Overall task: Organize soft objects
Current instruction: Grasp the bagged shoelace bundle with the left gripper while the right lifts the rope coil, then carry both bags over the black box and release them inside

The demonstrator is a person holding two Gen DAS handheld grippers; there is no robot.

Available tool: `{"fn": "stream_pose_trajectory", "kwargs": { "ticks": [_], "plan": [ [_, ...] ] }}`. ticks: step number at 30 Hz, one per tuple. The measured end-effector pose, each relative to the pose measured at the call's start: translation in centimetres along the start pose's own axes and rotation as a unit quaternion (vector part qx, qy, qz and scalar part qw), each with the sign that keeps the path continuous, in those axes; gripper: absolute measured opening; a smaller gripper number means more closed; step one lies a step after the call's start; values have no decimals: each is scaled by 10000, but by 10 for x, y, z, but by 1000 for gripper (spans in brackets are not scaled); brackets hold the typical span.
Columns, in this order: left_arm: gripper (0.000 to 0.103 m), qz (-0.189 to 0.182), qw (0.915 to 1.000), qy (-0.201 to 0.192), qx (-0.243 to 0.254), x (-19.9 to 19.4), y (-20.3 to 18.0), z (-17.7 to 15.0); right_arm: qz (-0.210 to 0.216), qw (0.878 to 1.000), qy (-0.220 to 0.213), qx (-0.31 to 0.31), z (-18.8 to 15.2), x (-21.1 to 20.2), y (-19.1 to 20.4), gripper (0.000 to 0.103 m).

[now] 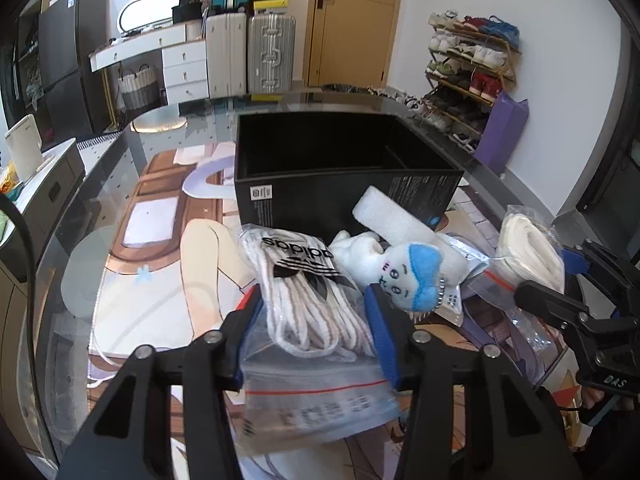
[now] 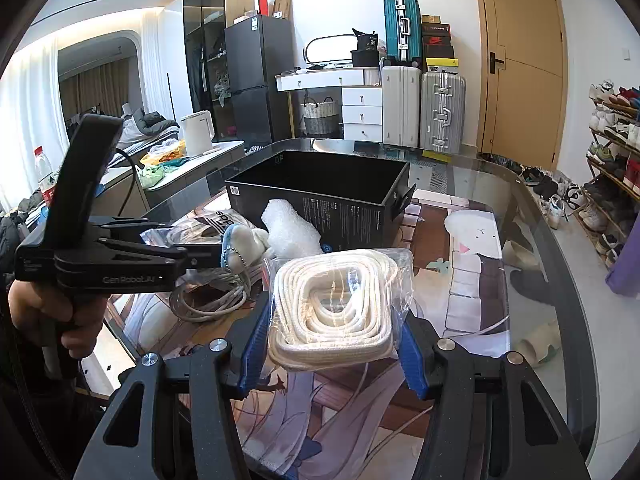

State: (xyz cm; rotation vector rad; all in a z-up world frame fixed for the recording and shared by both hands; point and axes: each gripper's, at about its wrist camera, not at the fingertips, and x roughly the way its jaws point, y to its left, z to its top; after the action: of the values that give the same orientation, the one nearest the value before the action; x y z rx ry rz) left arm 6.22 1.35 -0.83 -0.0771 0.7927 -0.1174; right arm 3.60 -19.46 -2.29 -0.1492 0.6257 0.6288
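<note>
A: Where are the soft objects?
B: Two bagged cords. The adidas-marked lace bag [image 1: 304, 300] lies on the desk [image 2: 536, 216], left gripper [image 1: 316, 320] jaws clenched on it. The rope bag [image 2: 340, 312] is grasped in the right gripper [image 2: 332, 344].
A: Others?
B: One plush doll [image 1: 404, 272], one foam block [image 1: 400, 220], one black box [image 1: 340, 176]. The left gripper reads "GenRobot.AI".

Daylight, bright overall. In the right wrist view the sheer curtain [image 2: 24, 120] left of the fridge [image 2: 250, 80] is blown out white; a lit ceiling cove glows above it. The glass desk [image 2: 540, 240] carries pale sheen and mirrors furniture along its far edge. The bagged white rope [image 2: 336, 312] glares on its upper coils. In the left wrist view the zip bag [image 1: 320, 404] print nearest the lens is smeared. Both views bow heavily, with black vignette in the corners; shadows soft.
</note>
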Motion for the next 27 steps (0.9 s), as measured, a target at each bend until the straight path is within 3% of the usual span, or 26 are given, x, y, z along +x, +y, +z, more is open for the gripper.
{"fn": "stream_pose_trajectory", "kwargs": {
  "ticks": [7, 27],
  "plan": [
    [38, -134, 9995, -227, 175, -21, -1, -6, 10, 9999, -100, -46, 3, -2, 4, 57],
    [38, -273, 9943, -1018, 150, -60, 10, 16, 75, 9986, -463, -245, 35, -5, 12, 57]
  ]
}}
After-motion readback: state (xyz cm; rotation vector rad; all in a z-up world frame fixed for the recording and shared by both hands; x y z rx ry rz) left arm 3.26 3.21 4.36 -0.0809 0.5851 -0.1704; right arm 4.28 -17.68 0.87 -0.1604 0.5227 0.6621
